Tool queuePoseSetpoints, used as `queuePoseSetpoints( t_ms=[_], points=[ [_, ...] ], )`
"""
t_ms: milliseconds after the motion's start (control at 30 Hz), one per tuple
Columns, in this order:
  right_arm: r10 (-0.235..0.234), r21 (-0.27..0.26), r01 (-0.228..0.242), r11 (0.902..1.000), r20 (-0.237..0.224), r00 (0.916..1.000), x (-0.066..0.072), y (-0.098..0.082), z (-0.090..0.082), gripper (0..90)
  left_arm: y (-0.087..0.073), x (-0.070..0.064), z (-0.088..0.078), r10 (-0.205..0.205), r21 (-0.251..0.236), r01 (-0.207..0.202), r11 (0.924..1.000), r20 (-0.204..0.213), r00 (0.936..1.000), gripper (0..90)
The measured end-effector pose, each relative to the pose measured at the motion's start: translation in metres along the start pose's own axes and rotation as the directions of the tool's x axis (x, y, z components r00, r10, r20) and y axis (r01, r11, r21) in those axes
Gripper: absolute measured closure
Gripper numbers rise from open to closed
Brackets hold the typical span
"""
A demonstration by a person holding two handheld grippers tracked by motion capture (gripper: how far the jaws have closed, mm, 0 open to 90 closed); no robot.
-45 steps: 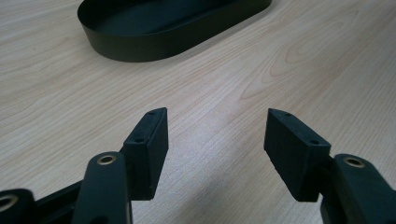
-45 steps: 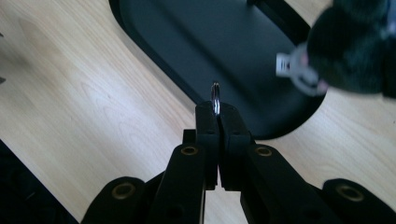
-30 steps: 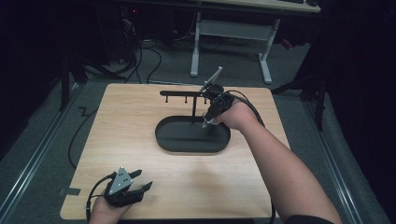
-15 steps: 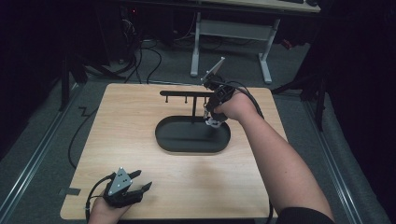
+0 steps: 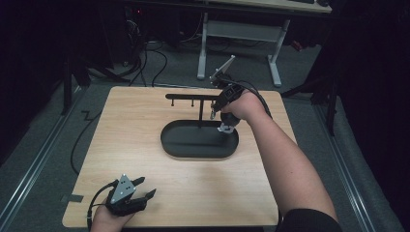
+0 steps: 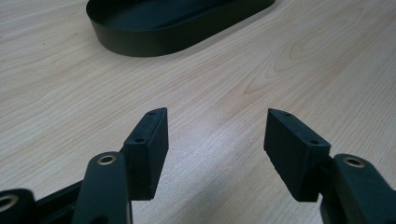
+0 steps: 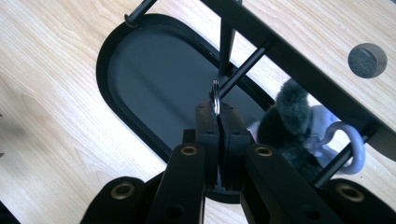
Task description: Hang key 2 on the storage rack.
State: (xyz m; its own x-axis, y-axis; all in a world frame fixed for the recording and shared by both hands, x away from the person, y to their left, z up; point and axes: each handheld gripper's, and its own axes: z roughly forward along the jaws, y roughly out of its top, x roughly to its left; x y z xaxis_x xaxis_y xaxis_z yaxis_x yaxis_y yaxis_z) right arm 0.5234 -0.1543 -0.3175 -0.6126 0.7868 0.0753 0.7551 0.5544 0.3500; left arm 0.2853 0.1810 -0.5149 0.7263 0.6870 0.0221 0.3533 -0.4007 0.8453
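key ring [image 7: 215, 95] pinched between right gripper's [image 7: 218, 114] closed fingers.

Premises present as a lab or test room. A pale wooden tabletop [image 5: 145, 125] stands on grey carpet [image 5: 43, 145] against dark surroundings. Loose black cables [image 5: 159, 58] trail across the floor behind it. A white metal desk frame [image 5: 241, 34] stands beyond.
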Motion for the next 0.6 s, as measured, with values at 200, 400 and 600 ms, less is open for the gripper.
queuePoseSetpoints(
  t_ms=[200,400,600],
  points=[
    [0.005,-0.017,-0.005,0.9998,-0.006,1.0000,-0.0046,0.0015,-0.0002,88.4,-0.0003,-0.0003,0.0002,0.002,0.004,-0.002,1.0000,0.002,1.0000,40.6],
    [0.023,-0.019,-0.023,0.9996,0.022,0.9995,-0.0062,0.0063,0.0042,88.3,-0.0001,-0.0010,0.0000,0.008,0.006,-0.008,1.0000,0.005,1.0000,40.6],
    [0.043,-0.049,-0.040,0.9980,0.066,0.9969,-0.0099,0.0085,0.0069,82.6,-0.0002,-0.0007,-0.0006,0.004,-0.001,-0.004,1.0000,0.002,1.0000,40.6]
  ],
)
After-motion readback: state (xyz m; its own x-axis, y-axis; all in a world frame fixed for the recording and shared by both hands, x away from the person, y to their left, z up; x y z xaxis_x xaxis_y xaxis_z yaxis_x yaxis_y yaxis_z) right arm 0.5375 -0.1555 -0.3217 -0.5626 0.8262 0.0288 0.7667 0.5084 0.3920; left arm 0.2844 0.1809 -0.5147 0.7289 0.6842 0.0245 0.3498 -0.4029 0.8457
